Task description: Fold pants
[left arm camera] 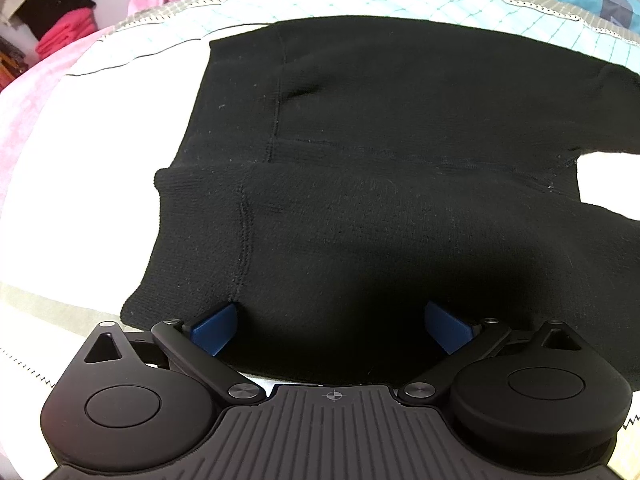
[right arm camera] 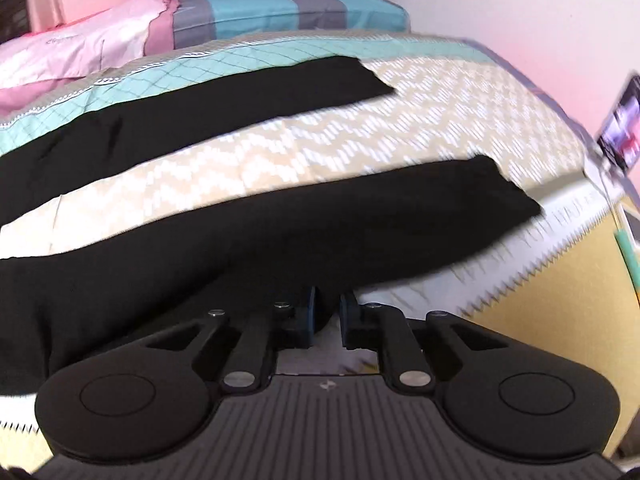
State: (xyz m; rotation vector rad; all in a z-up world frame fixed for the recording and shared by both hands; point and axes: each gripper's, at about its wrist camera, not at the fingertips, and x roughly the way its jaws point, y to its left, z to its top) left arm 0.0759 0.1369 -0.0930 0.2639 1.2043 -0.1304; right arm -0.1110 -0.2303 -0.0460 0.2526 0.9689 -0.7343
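Observation:
Black knit pants lie flat on the bed, waist end toward the left in the left wrist view. My left gripper stands open over the near edge of the upper part, its blue pads wide apart and dark fabric lying between them. In the right wrist view the two legs spread apart: the far leg lies across the back and the near leg in front. At the near leg's lower edge my right gripper is shut, pinching a fold of black cloth.
The bedspread has zigzag cream, teal and yellow bands. Pink bedding and a striped pillow lie at the back by the wall. A lit phone screen stands at the bed's right edge. Folded clothes sit beyond the left side.

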